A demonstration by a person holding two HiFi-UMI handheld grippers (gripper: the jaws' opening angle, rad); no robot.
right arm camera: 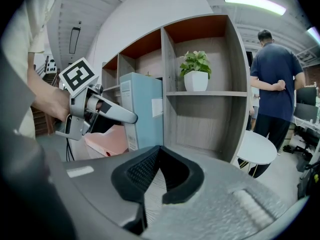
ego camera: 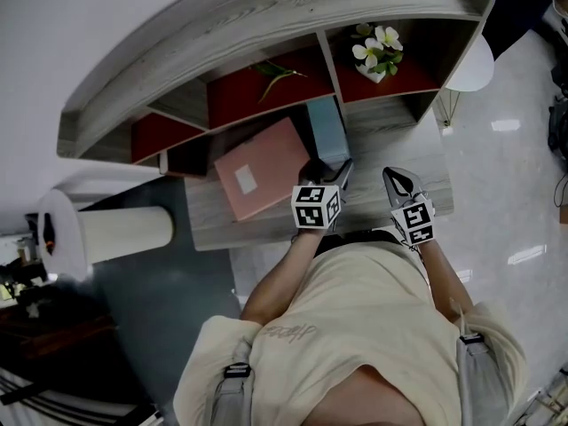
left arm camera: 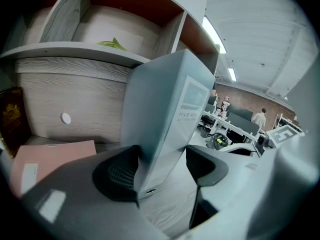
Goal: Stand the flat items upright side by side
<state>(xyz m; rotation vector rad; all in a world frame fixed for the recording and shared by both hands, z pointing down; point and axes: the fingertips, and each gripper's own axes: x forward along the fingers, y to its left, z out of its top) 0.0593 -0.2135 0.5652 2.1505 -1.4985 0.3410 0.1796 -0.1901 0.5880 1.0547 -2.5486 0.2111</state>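
Evidently the blue box (ego camera: 326, 131) stands upright on the tabletop (ego camera: 390, 145), in front of the shelf (ego camera: 266, 25), with the left tongs (ego camera: 333, 171) wide around its near edge. In the left gripper view one pad sits against the box (left arm camera: 160, 104), while the other looks just clear of its labelled spine, so the left tongs (left arm camera: 162, 164) are not clamping it. The right tongs (right arm camera: 159, 171) are closed on nothing and hang off to the side, well apart from the box (right arm camera: 145, 109).

The chief risk is a topple. With only one pad touching, any sideways drift or twist of the left tongs as they back away could drag the box's foot or lean it over. It seems to stand free of any support, so it could drop onto the pink folder (ego camera: 257, 167) just beside it or toward the front edge of the tabletop.

The second risk lies with the folder (left arm camera: 55, 159) itself. It lies flat and is not yet stood up. Its thin edge sits low on the wood, so a pad could skid over it and shove it into the box. Raising it close alongside could also knock the box over.
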